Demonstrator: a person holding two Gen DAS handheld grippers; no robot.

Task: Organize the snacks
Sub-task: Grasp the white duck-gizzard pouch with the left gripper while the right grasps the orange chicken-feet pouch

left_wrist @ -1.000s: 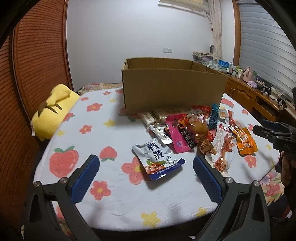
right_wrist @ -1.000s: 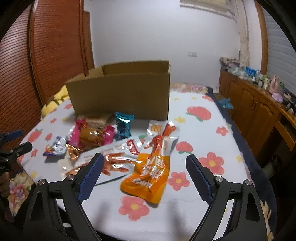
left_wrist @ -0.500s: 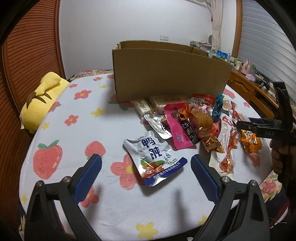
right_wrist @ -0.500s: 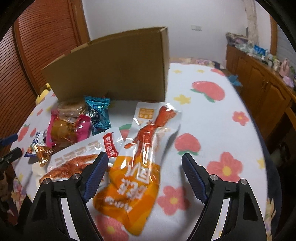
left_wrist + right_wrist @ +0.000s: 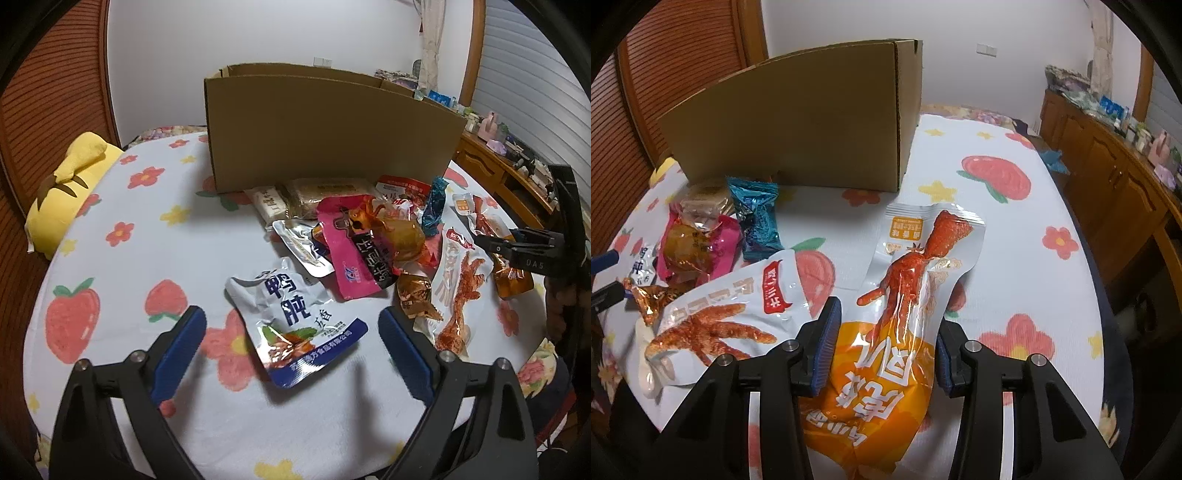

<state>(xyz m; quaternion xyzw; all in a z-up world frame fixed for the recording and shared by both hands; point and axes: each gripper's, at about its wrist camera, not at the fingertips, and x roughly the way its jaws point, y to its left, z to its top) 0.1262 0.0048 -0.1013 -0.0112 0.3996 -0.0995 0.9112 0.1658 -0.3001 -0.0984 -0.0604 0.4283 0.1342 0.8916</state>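
Note:
A pile of snack packets lies in front of a cardboard box (image 5: 332, 136) on a flowered tablecloth. My left gripper (image 5: 291, 332) is open, its blue pads either side of a white and blue duck packet (image 5: 295, 317), low above the cloth. My right gripper (image 5: 886, 332) is half closed around an orange and white chicken-foot packet (image 5: 894, 332); its pads touch or nearly touch the packet's sides. That gripper also shows at the right of the left wrist view (image 5: 532, 247). A white chicken-foot packet (image 5: 727, 317) lies left of it. The box also shows in the right wrist view (image 5: 798, 122).
A pink packet (image 5: 351, 251), a teal packet (image 5: 757, 218) and several others crowd the middle. A yellow cushion (image 5: 70, 192) lies at the table's left edge. A wooden sideboard (image 5: 1115, 177) with small items runs along the right wall.
Both grippers have moved forward and down toward the snacks. My right gripper's jaws have narrowed from wide open to close around the orange packet. The left stays open over the duck packet.

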